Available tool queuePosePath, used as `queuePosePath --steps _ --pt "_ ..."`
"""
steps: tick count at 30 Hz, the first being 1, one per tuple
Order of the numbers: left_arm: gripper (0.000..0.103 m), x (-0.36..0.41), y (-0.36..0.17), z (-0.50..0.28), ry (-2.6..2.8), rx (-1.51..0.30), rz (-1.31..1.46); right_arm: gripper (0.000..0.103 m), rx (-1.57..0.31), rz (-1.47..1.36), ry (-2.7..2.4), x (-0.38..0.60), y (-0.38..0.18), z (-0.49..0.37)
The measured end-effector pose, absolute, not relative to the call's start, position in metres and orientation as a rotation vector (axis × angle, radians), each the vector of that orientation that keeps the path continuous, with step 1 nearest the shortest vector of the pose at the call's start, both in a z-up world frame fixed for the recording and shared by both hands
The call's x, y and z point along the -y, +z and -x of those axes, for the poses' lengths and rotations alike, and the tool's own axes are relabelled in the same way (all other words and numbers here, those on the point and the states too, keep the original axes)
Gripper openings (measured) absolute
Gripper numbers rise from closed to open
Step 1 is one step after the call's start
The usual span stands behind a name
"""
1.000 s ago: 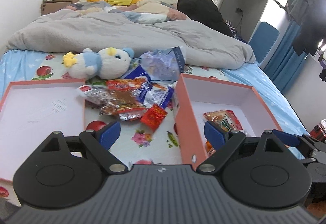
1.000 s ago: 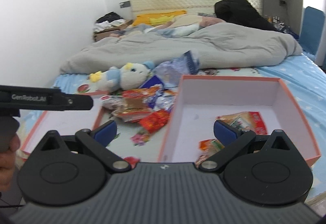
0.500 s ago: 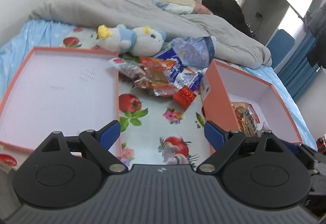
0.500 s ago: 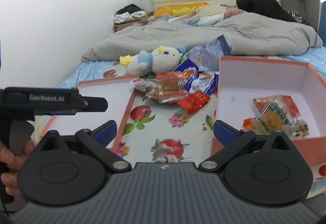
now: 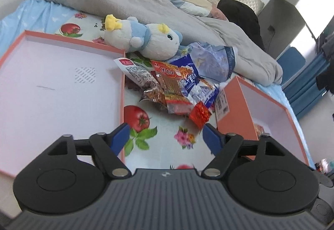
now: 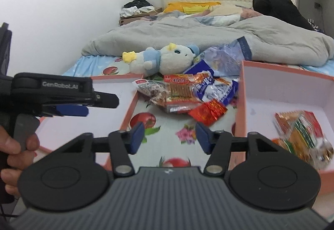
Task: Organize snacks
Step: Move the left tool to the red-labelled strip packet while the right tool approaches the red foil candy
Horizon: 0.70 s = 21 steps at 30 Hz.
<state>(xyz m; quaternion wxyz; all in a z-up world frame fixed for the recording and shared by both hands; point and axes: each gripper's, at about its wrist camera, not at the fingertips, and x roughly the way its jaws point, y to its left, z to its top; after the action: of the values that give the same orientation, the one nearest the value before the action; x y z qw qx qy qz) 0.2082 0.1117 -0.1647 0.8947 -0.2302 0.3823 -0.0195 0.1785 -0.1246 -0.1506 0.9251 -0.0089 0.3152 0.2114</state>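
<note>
**Both grippers spread over the snack pile, nothing held**

Left gripper [image 5: 166, 136]: blue pads wide apart, empty, aimed at the small red packet [image 5: 199, 114] lying just past the tips at 1 o'clock. Right gripper [image 6: 170, 138]: also spread and empty, same red packet at 12 o'clock, a little beyond reach. Probably poised that way for the next pick, the red packet being the nearest loose piece at the pile's edge.

Snack pile [image 5: 175, 85] heaped on the fruit-print sheet [image 5: 165, 123] between the two pink boxes, touching the plush toy [image 5: 144, 42] at its far side. Flat lid-like box [image 5: 58, 92] at 10 o'clock bare inside; deeper box [image 5: 269, 108] at 2 o'clock, apparently the collecting place.

Seen only from the right wrist: sorted packets [image 6: 300, 129] already lying in the deep box at 3 o'clock, and the left gripper from the side at 9 o'clock, gripped by a bare hand [image 6: 15, 148]. From the left wrist, that box's contents mostly hidden behind its near wall, but the flat box's whole floor visible.
</note>
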Motion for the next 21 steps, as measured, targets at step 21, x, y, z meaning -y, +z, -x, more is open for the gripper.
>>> queuePosePath --steps 21 --pt "0.07 -0.121 -0.22 -0.386 -0.174 -0.863 0.431 0.056 -0.703 -0.024 0.132 0.09 -0.231 -0.293"
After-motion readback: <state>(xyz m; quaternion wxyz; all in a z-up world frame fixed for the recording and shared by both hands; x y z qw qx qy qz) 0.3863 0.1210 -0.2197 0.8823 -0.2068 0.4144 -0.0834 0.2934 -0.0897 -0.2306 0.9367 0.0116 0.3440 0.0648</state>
